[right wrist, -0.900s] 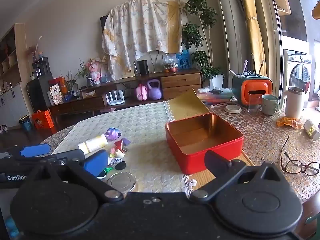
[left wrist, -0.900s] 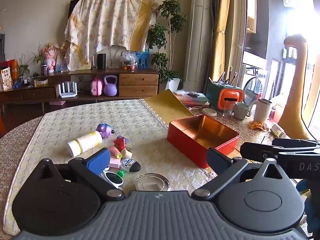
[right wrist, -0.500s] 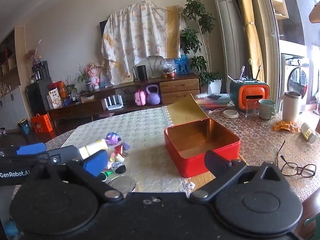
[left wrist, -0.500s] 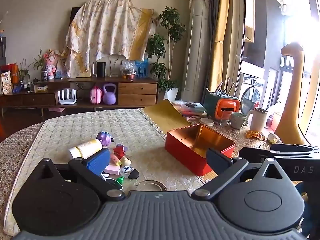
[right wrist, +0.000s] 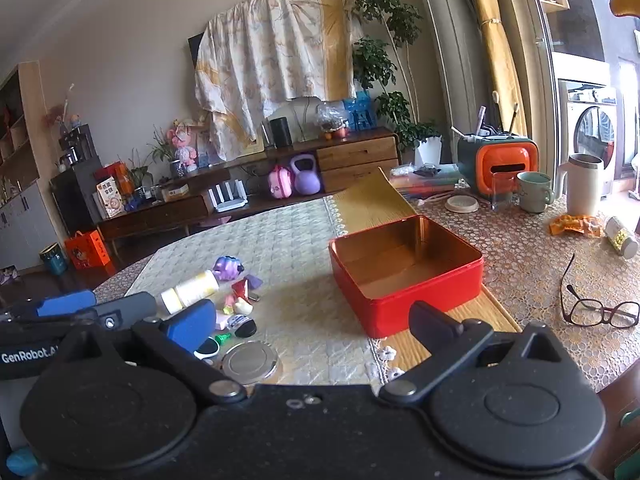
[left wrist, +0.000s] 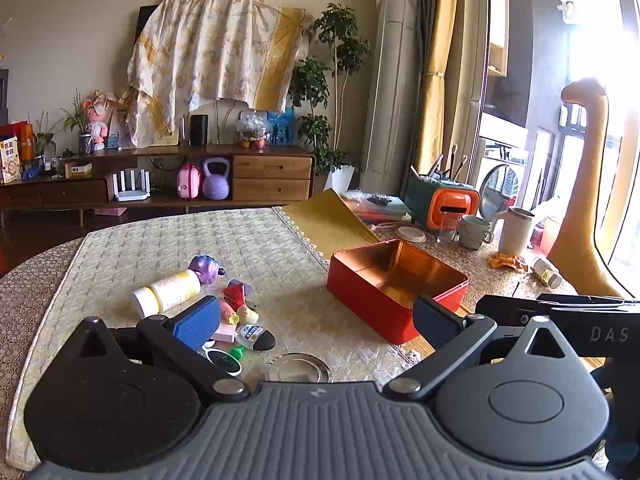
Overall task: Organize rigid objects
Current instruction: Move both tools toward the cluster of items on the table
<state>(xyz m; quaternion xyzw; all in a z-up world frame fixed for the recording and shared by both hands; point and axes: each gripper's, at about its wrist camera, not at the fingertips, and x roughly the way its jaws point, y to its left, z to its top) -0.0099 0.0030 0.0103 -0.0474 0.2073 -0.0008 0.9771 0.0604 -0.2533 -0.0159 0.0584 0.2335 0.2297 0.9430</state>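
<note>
An open red tin box (left wrist: 396,292) (right wrist: 404,268) with a coppery inside sits on the table, nothing in it. To its left lies a heap of small items: a white bottle (left wrist: 168,294) (right wrist: 190,290) on its side, a purple toy (left wrist: 204,269) (right wrist: 227,267), a red piece (left wrist: 234,295), a round metal lid (left wrist: 298,369) (right wrist: 250,362). My left gripper (left wrist: 316,320) hangs open over the near table edge, holding nothing. My right gripper (right wrist: 312,322) is open too, beside it, nothing between its fingers.
Glasses (right wrist: 596,308) lie at the right. Mugs (right wrist: 534,192), a white jug (right wrist: 584,190), an orange-green holder (right wrist: 498,164) and a small jar (right wrist: 620,236) stand behind the box. A quilted mat (left wrist: 180,240) covers the table's left part.
Both grippers have drawn back and tipped up a little; the table items sit lower and smaller in view. Nothing on the table moved.
</note>
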